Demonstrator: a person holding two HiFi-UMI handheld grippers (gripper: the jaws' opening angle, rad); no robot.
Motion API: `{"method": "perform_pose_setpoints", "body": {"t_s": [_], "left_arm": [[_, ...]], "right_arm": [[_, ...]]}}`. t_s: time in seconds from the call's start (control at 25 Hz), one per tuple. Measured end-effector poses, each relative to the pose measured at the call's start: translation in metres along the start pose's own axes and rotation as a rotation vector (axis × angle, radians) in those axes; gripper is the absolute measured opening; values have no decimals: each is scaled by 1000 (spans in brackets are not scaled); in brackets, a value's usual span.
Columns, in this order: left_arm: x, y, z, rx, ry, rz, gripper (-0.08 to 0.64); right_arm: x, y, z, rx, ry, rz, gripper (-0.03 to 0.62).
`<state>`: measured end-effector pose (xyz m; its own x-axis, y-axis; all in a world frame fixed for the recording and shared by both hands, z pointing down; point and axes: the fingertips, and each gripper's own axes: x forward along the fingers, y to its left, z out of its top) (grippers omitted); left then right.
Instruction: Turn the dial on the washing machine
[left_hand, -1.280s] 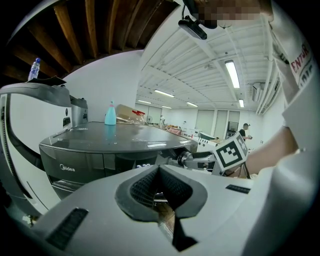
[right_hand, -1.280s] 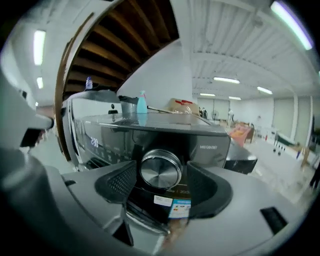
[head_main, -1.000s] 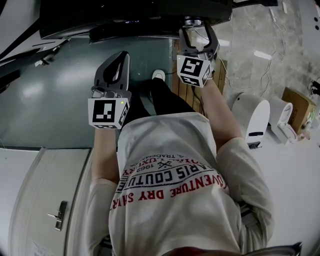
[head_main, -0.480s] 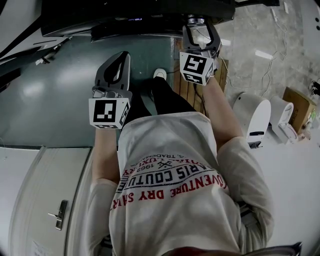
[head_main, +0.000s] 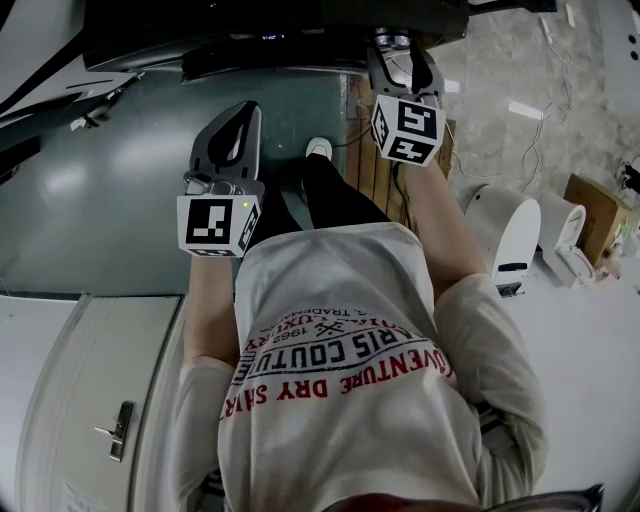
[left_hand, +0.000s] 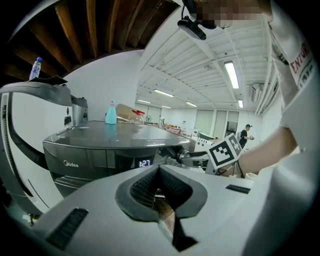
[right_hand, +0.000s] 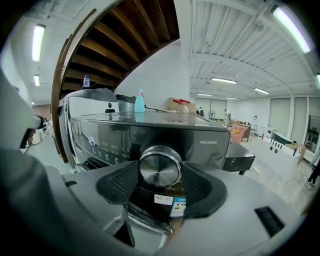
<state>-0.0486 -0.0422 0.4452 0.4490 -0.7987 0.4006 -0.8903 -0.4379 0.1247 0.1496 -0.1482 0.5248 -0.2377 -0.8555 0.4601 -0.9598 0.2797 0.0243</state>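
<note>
The dark Midea washing machine (right_hand: 210, 135) fills the right gripper view; in the head view its top edge (head_main: 250, 30) runs along the frame's top. Its round silver dial (right_hand: 160, 167) sits between the two black pads of my right gripper (right_hand: 160, 176), which touch it on both sides. From above, the right gripper (head_main: 396, 48) reaches to the dial (head_main: 388, 42), its marker cube tilted. My left gripper (head_main: 238, 110) hangs back left of it, fingertips together on nothing. The left gripper view shows its pads meeting (left_hand: 159, 170) before the washer's front (left_hand: 90, 155).
A blue bottle (right_hand: 139, 107) and clutter stand on top of the washer. Wooden slats (head_main: 375, 170) lie below the right gripper. White appliances (head_main: 510, 235) and a cardboard box (head_main: 595, 210) stand on the floor at the right. A pale door with a handle (head_main: 120, 430) is at lower left.
My right gripper has rolled on the dial: its marker cube has swung round and shifted slightly right. The left gripper has stayed where it was.
</note>
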Motion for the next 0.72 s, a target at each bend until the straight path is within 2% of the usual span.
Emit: {"method": "perform_pose_setpoints", "body": {"t_s": [0.2,0.36,0.64,0.72], "left_arm": [[-2,2,-3,-8,3,7,17],[-2,2,0,-9,-4,11,15],[-2,3,30,24,-57,3,15],[-3,2,43,39,-74,-2,17]], "right_arm": [[-1,2,1,5,-18,14,287],[-13,10,7,-48,-43,28,291],[-46,23,36,-61,-87,105,285],[-57,27,50,-56,-111,130,262]]}}
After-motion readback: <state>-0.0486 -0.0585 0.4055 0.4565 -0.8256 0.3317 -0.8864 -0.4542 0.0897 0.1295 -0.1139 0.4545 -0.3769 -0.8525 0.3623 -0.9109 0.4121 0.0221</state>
